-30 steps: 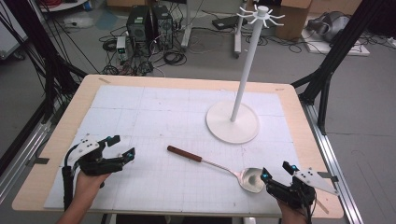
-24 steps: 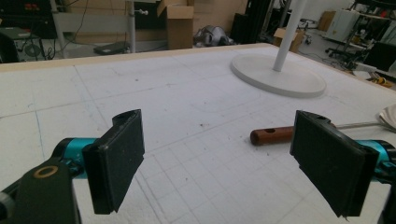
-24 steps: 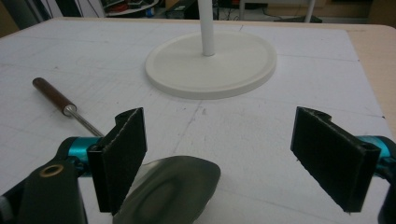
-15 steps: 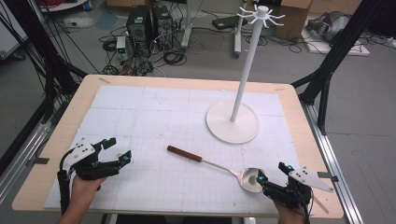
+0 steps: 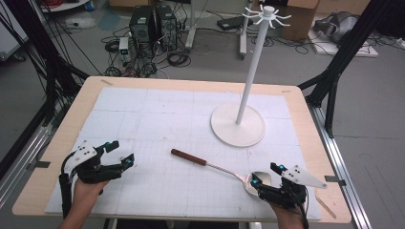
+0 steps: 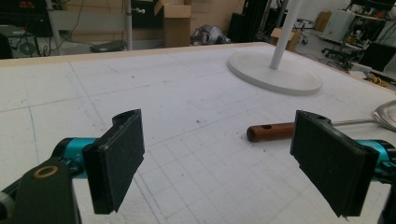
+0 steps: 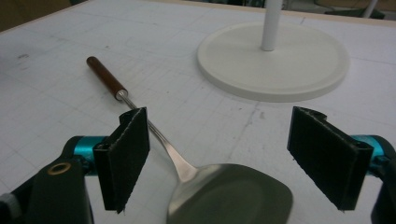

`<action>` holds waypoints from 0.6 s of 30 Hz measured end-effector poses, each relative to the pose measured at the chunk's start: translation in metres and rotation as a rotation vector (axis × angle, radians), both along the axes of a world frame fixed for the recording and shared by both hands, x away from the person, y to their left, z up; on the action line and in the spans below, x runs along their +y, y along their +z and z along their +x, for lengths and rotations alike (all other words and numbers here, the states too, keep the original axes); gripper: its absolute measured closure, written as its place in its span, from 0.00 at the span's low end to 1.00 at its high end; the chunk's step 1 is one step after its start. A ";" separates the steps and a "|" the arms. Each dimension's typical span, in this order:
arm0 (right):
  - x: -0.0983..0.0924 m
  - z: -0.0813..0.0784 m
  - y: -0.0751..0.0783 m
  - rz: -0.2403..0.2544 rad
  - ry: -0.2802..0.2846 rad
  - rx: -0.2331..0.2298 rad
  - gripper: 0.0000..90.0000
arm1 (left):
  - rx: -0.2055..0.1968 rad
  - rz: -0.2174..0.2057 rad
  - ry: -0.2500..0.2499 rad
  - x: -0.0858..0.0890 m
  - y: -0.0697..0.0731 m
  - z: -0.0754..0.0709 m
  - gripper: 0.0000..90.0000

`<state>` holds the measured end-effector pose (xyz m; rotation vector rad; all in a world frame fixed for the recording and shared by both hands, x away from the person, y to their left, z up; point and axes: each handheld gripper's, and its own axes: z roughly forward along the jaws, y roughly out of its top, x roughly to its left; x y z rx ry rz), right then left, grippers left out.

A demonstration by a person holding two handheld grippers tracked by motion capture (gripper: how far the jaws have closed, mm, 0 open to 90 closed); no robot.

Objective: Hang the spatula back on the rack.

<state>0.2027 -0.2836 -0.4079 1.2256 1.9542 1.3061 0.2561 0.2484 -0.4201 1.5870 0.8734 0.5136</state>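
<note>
Table [image 5: 57,143] of pale wood under a white gridded foam sheet [image 5: 157,119], cables and computer boxes [image 5: 153,21] on the grey floor behind.
Left gripper [image 5: 118,155] and right gripper [image 5: 267,174] both hold their jaws spread apart, grasping nothing; a wooden-handled ladle [image 5: 210,165] lies between them, bowl just before the right jaws, near a white stand [image 5: 239,125].

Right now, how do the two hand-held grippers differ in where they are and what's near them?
The left gripper sits at the table's near left, with bare board between its jaws; the right gripper sits at the near right, its jaws either side of the ladle's steel bowl. The left one is well short of the ladle's wooden handle; the right one is right at the bowl. Both are open and hold nothing.
</note>
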 end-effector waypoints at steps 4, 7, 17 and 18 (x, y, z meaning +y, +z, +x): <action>0.009 0.007 0.003 -0.011 0.035 0.000 0.21 | -0.004 0.016 -0.002 0.000 0.000 -0.003 0.20; 0.014 0.012 0.006 -0.013 0.064 -0.004 0.23 | -0.001 0.023 -0.006 0.001 0.000 -0.005 0.21; 0.044 0.044 0.009 -0.126 0.220 0.052 0.35 | 0.024 0.019 0.013 0.007 -0.002 -0.005 0.24; 0.048 0.048 0.009 -0.138 0.233 0.065 0.35 | 0.027 0.017 0.017 0.007 -0.002 -0.005 0.24</action>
